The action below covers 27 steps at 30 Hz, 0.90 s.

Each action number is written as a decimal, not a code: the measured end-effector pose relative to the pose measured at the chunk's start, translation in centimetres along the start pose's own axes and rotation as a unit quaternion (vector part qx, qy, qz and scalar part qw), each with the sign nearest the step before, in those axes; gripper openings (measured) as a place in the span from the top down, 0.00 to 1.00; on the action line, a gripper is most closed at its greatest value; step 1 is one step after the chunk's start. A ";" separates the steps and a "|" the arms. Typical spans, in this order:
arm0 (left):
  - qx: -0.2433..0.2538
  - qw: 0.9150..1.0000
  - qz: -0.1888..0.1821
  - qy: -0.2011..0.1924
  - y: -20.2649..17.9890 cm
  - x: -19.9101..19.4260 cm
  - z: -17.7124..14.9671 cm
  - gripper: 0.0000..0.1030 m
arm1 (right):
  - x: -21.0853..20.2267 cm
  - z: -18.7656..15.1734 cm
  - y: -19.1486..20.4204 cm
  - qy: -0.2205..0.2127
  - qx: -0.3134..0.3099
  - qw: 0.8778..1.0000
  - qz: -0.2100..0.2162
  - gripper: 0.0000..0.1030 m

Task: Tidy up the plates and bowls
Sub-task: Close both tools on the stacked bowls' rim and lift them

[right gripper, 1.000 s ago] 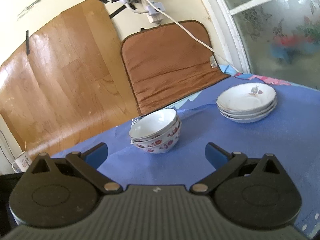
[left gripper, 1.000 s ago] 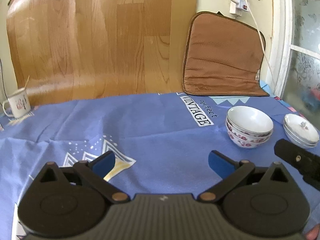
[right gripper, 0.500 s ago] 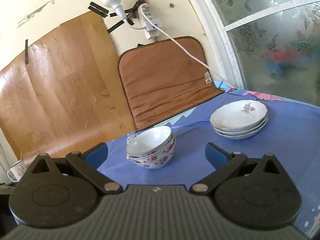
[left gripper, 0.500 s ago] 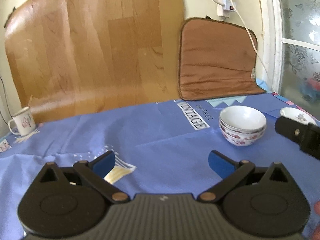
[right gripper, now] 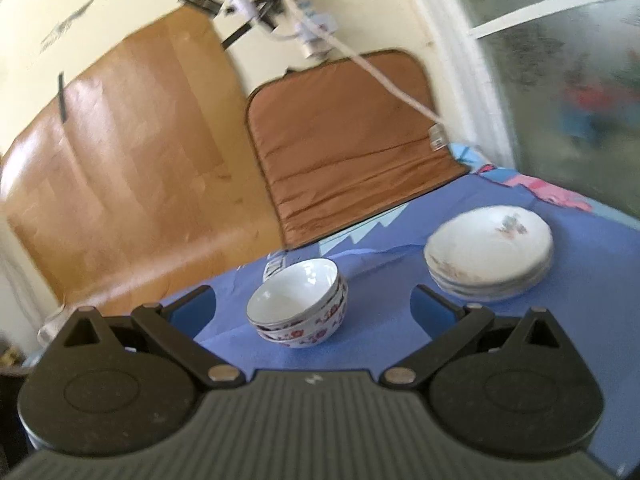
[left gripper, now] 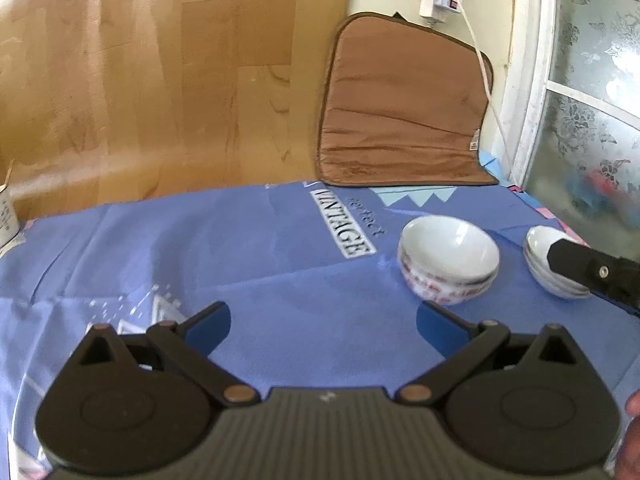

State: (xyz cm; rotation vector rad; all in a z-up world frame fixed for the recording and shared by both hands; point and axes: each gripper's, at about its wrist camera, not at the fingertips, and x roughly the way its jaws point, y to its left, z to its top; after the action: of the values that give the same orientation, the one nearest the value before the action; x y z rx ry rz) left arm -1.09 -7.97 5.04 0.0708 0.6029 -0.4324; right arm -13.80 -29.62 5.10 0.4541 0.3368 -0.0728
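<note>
Judging from how things lie, stacking looks done, so the sensible step is drawing both tools clear without nudging anything. Low centre in the left wrist view, the left gripper (left gripper: 323,322) is spread wide and empty over the blue printed tablecloth (left gripper: 240,264). Right of centre sits the nested stack of white floral-banded bowls (left gripper: 448,264), then the stack of shallow white plates (right gripper: 490,252), just apart. The right gripper (right gripper: 314,308) is likewise released; keep it high.

Daylight floods in through my frosted patterned window (left gripper: 592,92), glaring on the glossy wood-grain wall sheet (right gripper: 120,152); my right view smears with motion blur (fisheye edges bend, corners darken).
</note>
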 end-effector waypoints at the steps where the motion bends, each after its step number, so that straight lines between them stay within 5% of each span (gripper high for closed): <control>1: -0.001 1.000 -0.006 0.004 -0.2 0.4 0.5 0.00 | 0.4 0.7 -0.4 0.013 -0.003 1.000 0.009 0.00; 6: -0.029 0.997 -0.059 0.050 -0.8 3.5 3.3 0.18 | 3.0 4.4 -1.5 0.076 -0.030 0.995 0.050 0.04; 11: -0.059 0.987 -0.104 0.106 -0.9 7.3 5.5 0.23 | 6.3 6.5 -2.8 0.164 -0.017 0.983 0.082 0.36; 13: -0.067 0.982 -0.123 0.126 -1.0 8.6 6.0 0.29 | 7.7 6.9 -3.3 0.194 -0.008 0.977 0.089 0.37; 19: -0.092 0.970 -0.145 0.174 -1.3 12.3 6.4 0.49 | 12.2 6.4 -4.5 0.294 0.038 0.950 0.103 0.53; 22: -0.106 0.963 -0.159 0.192 -1.4 13.6 5.9 0.56 | 13.7 6.1 -5.0 0.320 0.057 0.940 0.103 0.54; 27: -0.141 0.950 -0.195 0.199 -1.2 14.9 4.7 0.67 | 16.1 4.0 -5.7 0.367 0.097 0.918 0.116 0.69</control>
State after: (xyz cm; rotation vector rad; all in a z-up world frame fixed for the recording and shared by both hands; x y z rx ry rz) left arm 11.90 -15.55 0.62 -0.2459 1.0810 -0.7193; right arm 1.82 -36.40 0.71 0.7106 1.0187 0.3096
